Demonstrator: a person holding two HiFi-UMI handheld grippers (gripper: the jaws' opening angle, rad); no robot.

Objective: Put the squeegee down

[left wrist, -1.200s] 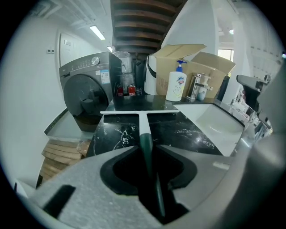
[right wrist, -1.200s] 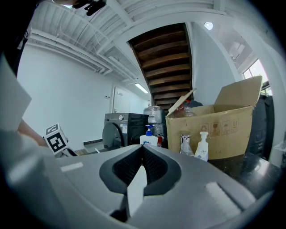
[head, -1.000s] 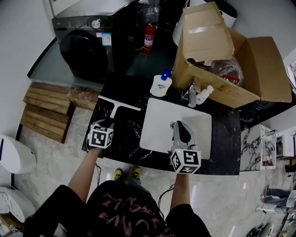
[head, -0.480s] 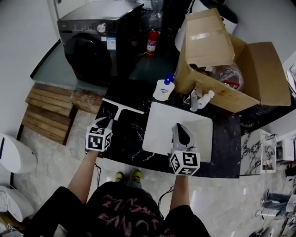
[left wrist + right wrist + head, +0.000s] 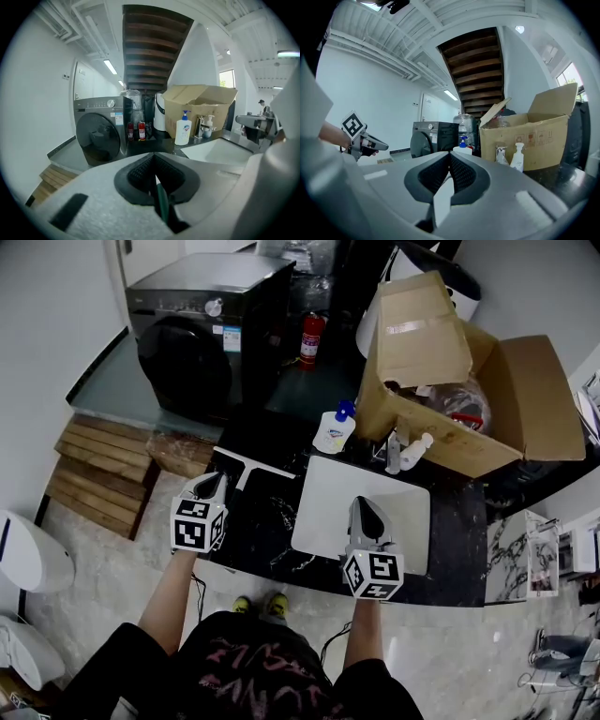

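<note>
The squeegee (image 5: pixel 255 465), white with a long blade and a short handle, lies flat on the black marble counter (image 5: pixel 253 531), left of the sink. My left gripper (image 5: pixel 214 482) hangs above the counter just short of the handle's end, apart from it. Its jaws are shut with nothing between them (image 5: pixel 156 174). My right gripper (image 5: pixel 366 507) hovers over the white sink (image 5: pixel 323 493), shut and empty (image 5: pixel 449 164). In the right gripper view the left gripper (image 5: pixel 361 136) shows at the far left.
A soap pump bottle (image 5: pixel 334 430) and a faucet (image 5: pixel 394 451) stand behind the sink. An open cardboard box (image 5: pixel 469 381) fills the back right. A black washing machine (image 5: pixel 202 334), a red fire extinguisher (image 5: pixel 311 338) and a wooden pallet (image 5: pixel 103 474) are on the floor to the left.
My left gripper has let go of the squeegee's handle, risen off the counter and closed its jaws. The squeegee stays lying on the counter. The right gripper has kept still.
</note>
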